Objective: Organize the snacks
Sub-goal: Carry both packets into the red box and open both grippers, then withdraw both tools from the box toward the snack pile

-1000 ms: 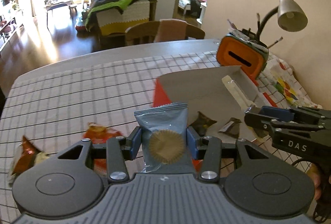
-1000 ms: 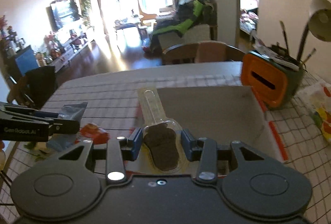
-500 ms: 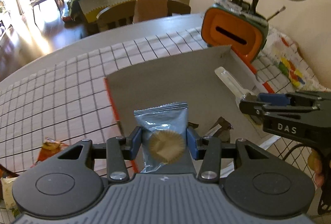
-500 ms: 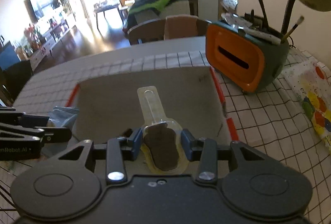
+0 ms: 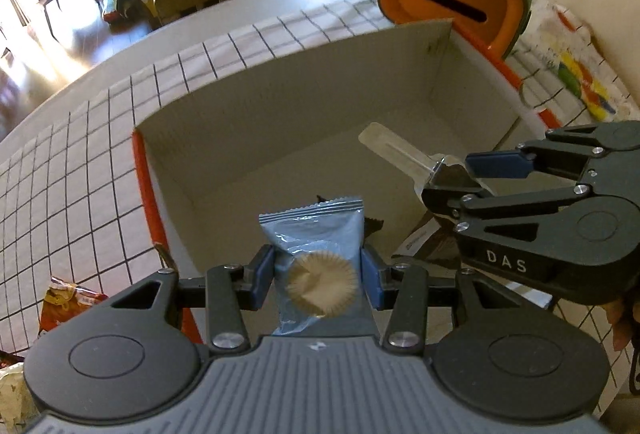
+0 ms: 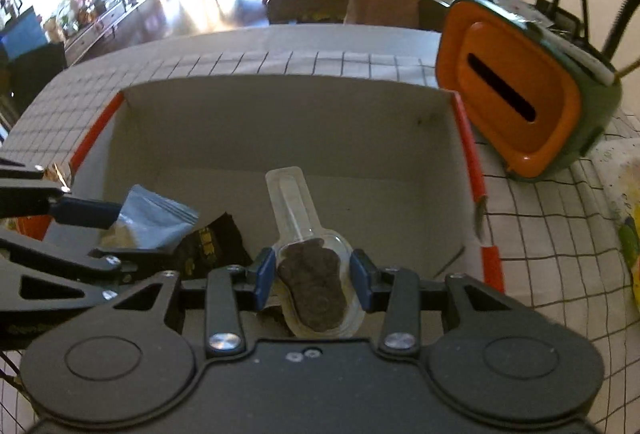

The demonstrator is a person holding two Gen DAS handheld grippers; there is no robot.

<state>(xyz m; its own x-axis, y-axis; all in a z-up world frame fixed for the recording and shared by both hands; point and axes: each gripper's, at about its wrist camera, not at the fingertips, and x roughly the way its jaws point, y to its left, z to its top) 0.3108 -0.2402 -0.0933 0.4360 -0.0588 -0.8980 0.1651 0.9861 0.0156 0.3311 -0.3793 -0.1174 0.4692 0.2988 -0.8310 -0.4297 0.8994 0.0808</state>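
Note:
A blue packet with a round tan cookie (image 5: 316,266) sits between the pads of my left gripper (image 5: 318,274), which is shut on it above the near left part of the grey cardboard box (image 5: 140,169). My right gripper (image 6: 312,278) is shut on a clear packet holding a dark paw-shaped chocolate on a stick (image 6: 316,294), also over the box (image 6: 280,125). In the left wrist view the right gripper (image 5: 456,179) comes in from the right with the clear packet (image 5: 396,149). The right wrist view shows the left gripper (image 6: 120,234) and the blue packet (image 6: 156,218) at the left.
Dark wrappers (image 6: 216,242) lie on the box floor. An orange and green holder with brushes (image 6: 516,93) stands just behind the box's right corner. A red snack wrapper (image 5: 68,302) lies on the checked tablecloth left of the box. A colourful cloth (image 5: 576,81) covers the right.
Both grippers have moved forward and down from the tablecloth side to over the box, each still gripping its packet. The box now fills the middle of both views.

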